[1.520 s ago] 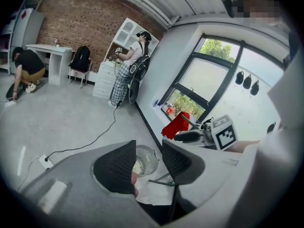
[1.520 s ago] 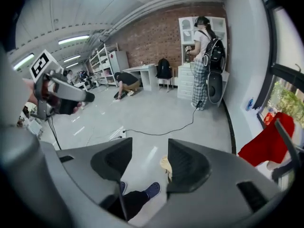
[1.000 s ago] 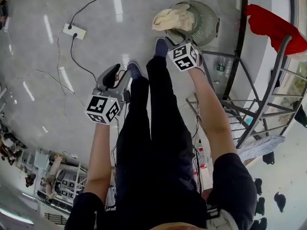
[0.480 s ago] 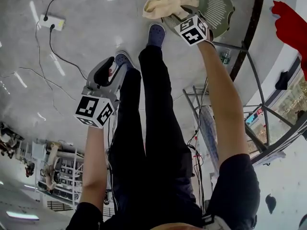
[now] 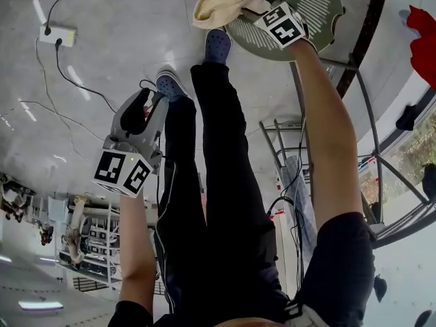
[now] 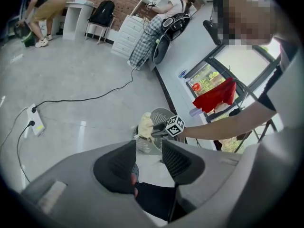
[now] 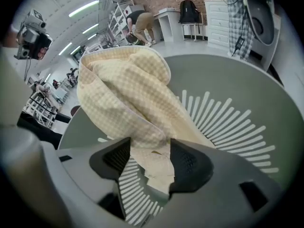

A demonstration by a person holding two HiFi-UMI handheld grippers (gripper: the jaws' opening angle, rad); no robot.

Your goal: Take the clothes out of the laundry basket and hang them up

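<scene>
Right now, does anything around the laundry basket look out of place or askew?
Mainly the pale yellow checked garment: it hangs bunched over the rim of the round grey-green slatted laundry basket, partly outside it. A white power strip lies loose on the floor nearby.

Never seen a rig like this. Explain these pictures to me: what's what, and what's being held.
No robot here: a person holds hand tongs in each hand. One picture comes from a camera on the person's head, looking down past their legs to the floor; the other two come from cameras riding on the tongs. On the floor stands a grey basket with a yellow checked cloth in it. The right tongs have just been opening, with the cloth between them but not pinched. The left tongs are open and empty.
</scene>
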